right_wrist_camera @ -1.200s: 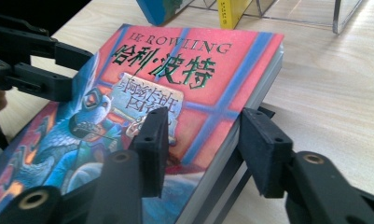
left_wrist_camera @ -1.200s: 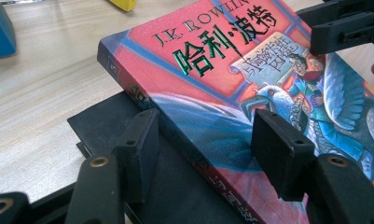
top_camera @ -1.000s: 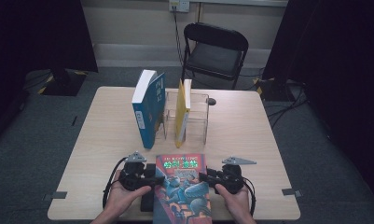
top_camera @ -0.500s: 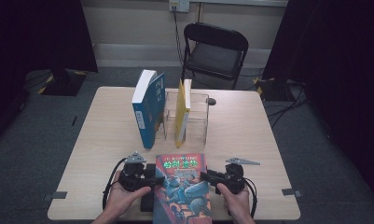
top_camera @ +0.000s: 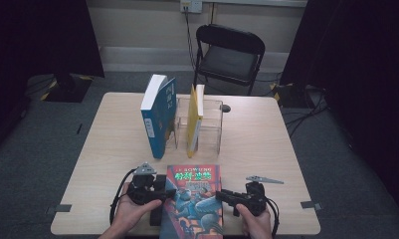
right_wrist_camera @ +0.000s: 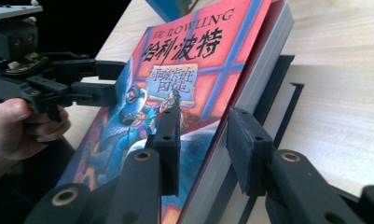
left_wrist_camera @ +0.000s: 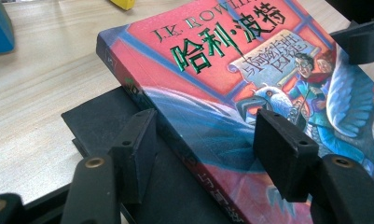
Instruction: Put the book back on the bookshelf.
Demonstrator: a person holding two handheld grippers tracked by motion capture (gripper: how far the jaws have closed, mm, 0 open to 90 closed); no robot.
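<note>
The right hand-held gripper (right_wrist_camera: 203,149) straddles the page edge of the red-covered book (top_camera: 194,199); its jaws have just been closing and stand a little clear of it. The left hand-held gripper (left_wrist_camera: 205,151) brackets the spine, half open, gripping nothing. The book lies flat between them on a black pad (left_wrist_camera: 96,121) at the counter's (top_camera: 266,144) near edge, its long axis pointing away from the person.
</note>
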